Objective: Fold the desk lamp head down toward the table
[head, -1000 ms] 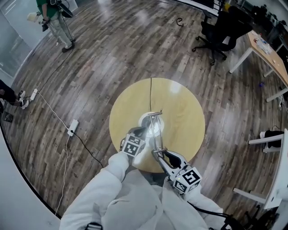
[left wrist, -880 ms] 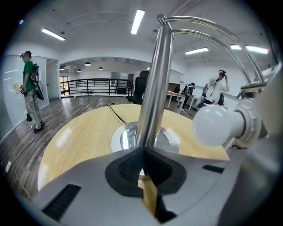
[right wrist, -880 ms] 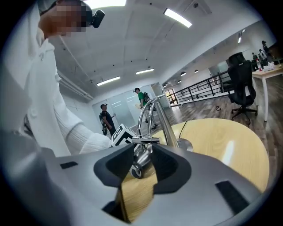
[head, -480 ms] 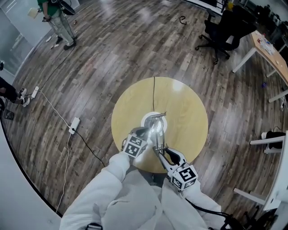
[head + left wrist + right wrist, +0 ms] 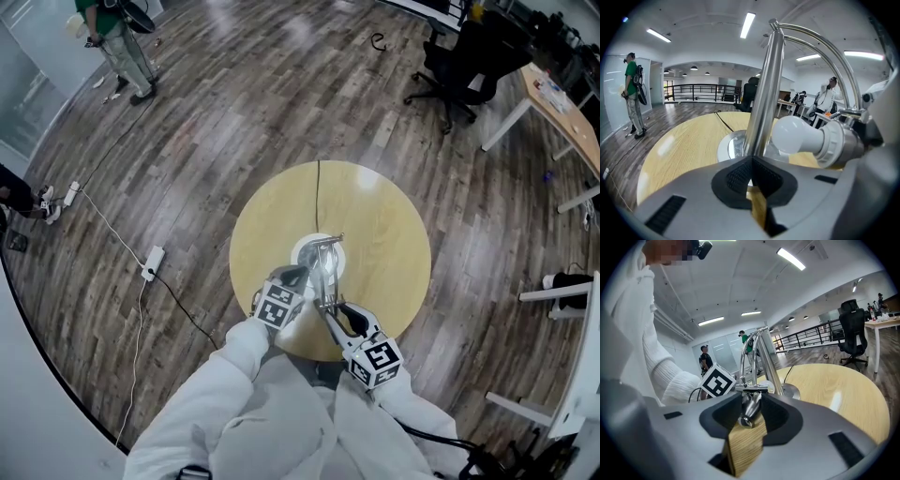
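While your left gripper [image 5: 296,277] is clenched on the lamp's upright pole [image 5: 761,93] just above the lamp base [image 5: 317,253], use it as the anchor. Press down so the base neither tips nor slides on the round table [image 5: 384,220], where it stands near the middle. Your right gripper [image 5: 750,398] grasps the chrome lamp head [image 5: 747,413], which sits on your side of the base, above the tabletop. I judge the fold only partly made, since the head is not yet down at the wood. Lower it slowly along the arc of the curved arms [image 5: 825,51] that rise from the pole top. Avoid twisting sideways; polished metal may slip in the pads. No cup, box or tray shows near the base. The only holder is the head's socket [image 5: 839,143], with the white bulb [image 5: 797,136] seated in it, beside the pole.
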`<act>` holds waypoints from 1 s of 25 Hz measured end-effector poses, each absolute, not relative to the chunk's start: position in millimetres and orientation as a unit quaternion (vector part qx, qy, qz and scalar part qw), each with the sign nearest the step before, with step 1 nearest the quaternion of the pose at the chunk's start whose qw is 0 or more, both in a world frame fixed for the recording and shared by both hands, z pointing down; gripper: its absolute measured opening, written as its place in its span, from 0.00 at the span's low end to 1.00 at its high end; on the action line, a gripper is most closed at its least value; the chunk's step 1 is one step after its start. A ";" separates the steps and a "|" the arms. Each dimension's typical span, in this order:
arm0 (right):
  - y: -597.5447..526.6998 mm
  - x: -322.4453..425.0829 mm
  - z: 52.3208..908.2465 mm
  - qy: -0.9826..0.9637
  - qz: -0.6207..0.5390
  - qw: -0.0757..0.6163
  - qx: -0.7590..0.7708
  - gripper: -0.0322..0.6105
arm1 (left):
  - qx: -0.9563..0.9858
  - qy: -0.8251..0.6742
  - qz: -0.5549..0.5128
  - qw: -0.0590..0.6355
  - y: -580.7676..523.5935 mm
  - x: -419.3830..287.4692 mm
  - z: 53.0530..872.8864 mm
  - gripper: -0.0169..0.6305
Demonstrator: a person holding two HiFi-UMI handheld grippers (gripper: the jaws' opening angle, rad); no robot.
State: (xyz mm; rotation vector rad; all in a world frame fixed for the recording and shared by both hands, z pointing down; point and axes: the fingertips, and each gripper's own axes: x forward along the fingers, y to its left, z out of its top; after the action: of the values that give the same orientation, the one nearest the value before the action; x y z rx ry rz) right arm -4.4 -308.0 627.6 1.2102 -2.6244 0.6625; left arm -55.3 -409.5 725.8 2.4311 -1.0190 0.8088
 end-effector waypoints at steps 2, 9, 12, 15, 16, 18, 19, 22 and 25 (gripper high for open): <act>-309.3 -3.5 629.2 -0.882 0.223 0.088 0.406 0.26 | 0.865 -0.364 0.289 0.191 -409.0 -54.2 725.5 0.02; -312.6 -2.0 630.5 -0.884 0.225 0.088 0.401 0.26 | 0.862 -0.369 0.291 0.192 -409.4 -52.7 723.5 0.02; -312.2 -3.0 630.9 -0.885 0.224 0.090 0.398 0.26 | 0.861 -0.369 0.292 0.192 -409.5 -53.4 724.1 0.02; -312.1 -2.9 629.6 -0.887 0.223 0.095 0.394 0.26 | 0.861 -0.370 0.293 0.190 -409.6 -53.1 723.2 0.02; -311.5 -2.6 629.3 -0.887 0.223 0.097 0.393 0.26 | 0.861 -0.370 0.292 0.190 -409.2 -52.7 722.8 0.02; -309.8 -2.5 629.2 -0.886 0.224 0.102 0.392 0.26 | 0.858 -0.375 0.292 0.193 -408.0 -52.7 722.5 0.02; -309.3 -2.8 629.4 -0.886 0.224 0.105 0.391 0.26 | 0.855 -0.379 0.294 0.195 -407.3 -53.8 722.3 0.02; -307.4 0.4 629.2 -0.890 0.221 0.118 0.382 0.26 | 0.844 -0.402 0.295 0.199 -402.8 -62.2 718.8 0.02; -299.7 17.5 623.0 -0.890 0.221 0.123 0.379 0.26 | 0.837 -0.432 0.258 0.216 -385.0 -74.2 698.5 0.02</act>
State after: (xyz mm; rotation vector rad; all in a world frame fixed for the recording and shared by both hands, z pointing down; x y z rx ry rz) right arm 17.5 -299.7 623.0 1.1067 -2.5968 0.6439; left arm -74.2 -385.0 698.5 2.3194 -1.1986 0.7143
